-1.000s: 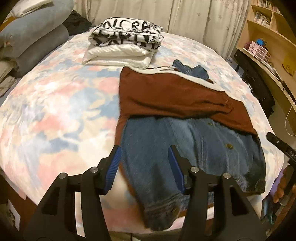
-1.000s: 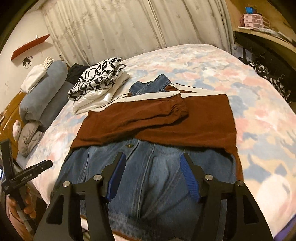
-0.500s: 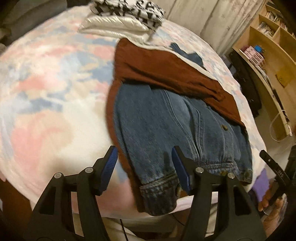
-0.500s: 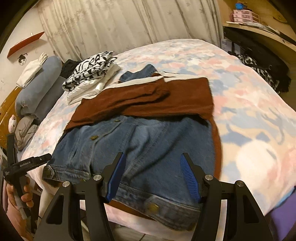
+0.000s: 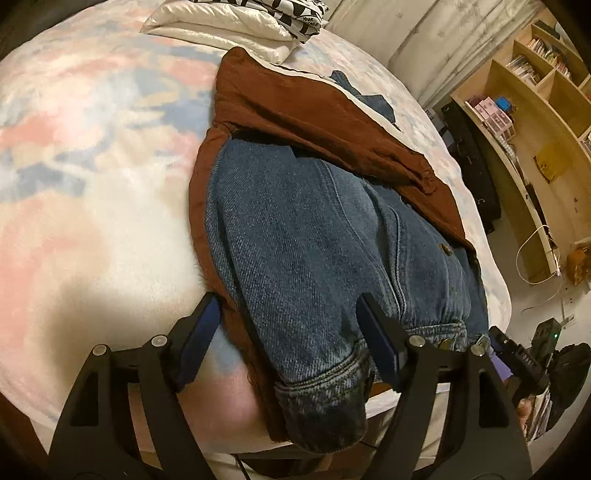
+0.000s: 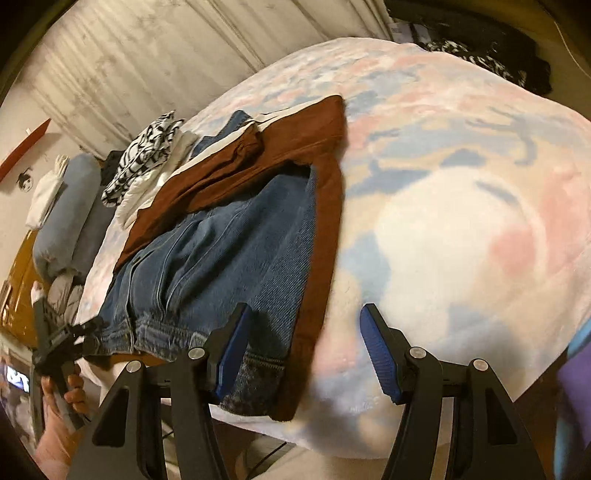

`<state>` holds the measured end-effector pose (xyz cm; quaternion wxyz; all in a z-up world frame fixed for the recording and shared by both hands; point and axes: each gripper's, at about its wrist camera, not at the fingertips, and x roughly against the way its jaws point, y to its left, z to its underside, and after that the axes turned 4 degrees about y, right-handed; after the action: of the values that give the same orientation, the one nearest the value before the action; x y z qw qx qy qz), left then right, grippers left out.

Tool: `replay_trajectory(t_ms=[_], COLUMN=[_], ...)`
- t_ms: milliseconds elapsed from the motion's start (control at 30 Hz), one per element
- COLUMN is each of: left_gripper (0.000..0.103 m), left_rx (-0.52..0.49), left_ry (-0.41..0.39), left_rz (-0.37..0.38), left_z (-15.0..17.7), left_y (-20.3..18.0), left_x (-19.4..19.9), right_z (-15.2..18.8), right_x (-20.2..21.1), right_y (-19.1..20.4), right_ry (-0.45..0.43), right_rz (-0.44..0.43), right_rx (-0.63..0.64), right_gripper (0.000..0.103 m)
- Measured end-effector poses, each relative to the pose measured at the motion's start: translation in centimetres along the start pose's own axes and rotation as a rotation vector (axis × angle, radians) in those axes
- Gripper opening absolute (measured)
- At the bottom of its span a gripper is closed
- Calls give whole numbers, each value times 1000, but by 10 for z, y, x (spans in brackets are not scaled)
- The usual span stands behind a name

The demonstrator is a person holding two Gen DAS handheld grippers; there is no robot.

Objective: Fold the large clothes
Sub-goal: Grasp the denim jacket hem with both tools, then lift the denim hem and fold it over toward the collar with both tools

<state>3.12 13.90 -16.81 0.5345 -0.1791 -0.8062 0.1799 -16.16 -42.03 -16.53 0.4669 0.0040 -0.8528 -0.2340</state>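
Black-and-white printed garment (image 5: 295,18): I read "YORK" on its edge, with smaller lettering beneath too blurred to make out.

Left gripper (image 5: 291,339): fingers wide apart, straddling the jacket's near hem at the bed edge
Jacket (image 5: 314,236): denim, brown lining folded across its far part
Bed (image 5: 92,192): pastel blanket
Folded clothes (image 5: 236,18): stacked beyond the jacket
Shelves (image 5: 535,96): right

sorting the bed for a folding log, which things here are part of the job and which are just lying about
Job: denim jacket, brown garment over and under it, left gripper, right gripper.
Lying about: folded stack, pillows, shelves.
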Motion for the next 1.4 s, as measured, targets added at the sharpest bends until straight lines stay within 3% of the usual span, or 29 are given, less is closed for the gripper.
replay_trajectory(t_ms=[200, 467, 733, 833, 967, 1100, 1200, 1233, 1333, 1400], left_gripper=[80, 85, 84, 85, 101, 101, 101, 96, 49, 36], left_rx=[-8, -56, 58, 13, -28, -104, -80, -55, 12, 57], left_ry=[-3, 3, 45, 74, 81, 66, 39, 24, -5, -14], left_rz=[15, 15, 68, 70, 118, 102, 142, 158, 195, 205], left_z=[1, 4, 5, 4, 2, -3, -7, -9, -14, -16], left_y=[2, -4, 7, 3, 0, -13, -14, -13, -7, 0], left_x=[-5, -13, -4, -13, -25, -36, -37, -36, -33, -32], right_z=[7, 6, 13, 14, 8, -2, -7, -9, -12, -15], right_x=[-19, -35, -23, -31, -47, -59, -63, -62, -55, -52], right_y=[9, 17, -3, -6, -8, -5, 1, 4, 10, 16], right_ry=[41, 52, 114, 120, 129, 121, 108, 103, 76, 53], right_rz=[-122, -175, -246, -269, -327, -367, -372, -375, -406, -428], right_rx=[32, 36, -13, -19, -52, -56, -36, -31, -12, 7], right_gripper=[61, 61, 59, 59, 60, 60, 59, 52, 42, 41])
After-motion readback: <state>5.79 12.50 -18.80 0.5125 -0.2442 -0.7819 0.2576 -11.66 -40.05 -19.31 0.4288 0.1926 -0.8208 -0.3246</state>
